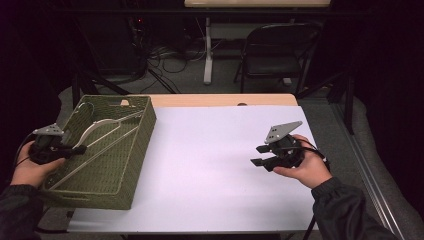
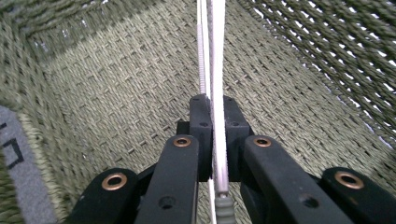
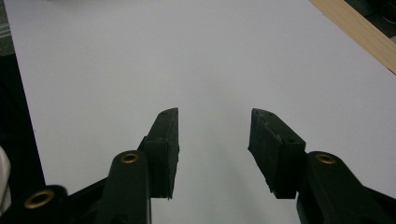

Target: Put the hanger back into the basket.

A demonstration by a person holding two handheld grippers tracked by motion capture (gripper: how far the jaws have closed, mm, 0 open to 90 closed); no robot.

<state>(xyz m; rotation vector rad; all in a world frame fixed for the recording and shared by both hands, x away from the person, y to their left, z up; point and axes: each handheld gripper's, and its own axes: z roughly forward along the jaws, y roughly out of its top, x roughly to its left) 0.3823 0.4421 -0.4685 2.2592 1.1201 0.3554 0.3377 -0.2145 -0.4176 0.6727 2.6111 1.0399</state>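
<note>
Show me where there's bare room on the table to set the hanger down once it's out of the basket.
The white sheet is bare from the basket across to the right gripper, whose jaws stand open over it. The wooden strip beyond is narrow. It is crowded inside the basket, where the left gripper is shut on the hanger.

Hanger (image 2: 215, 70) ends cut off by frame edges; basket (image 2: 116, 93) rim cropped.

No readable text anywhere; the dark marks beside the basket (image 2: 93, 93) stay illegible.
</note>
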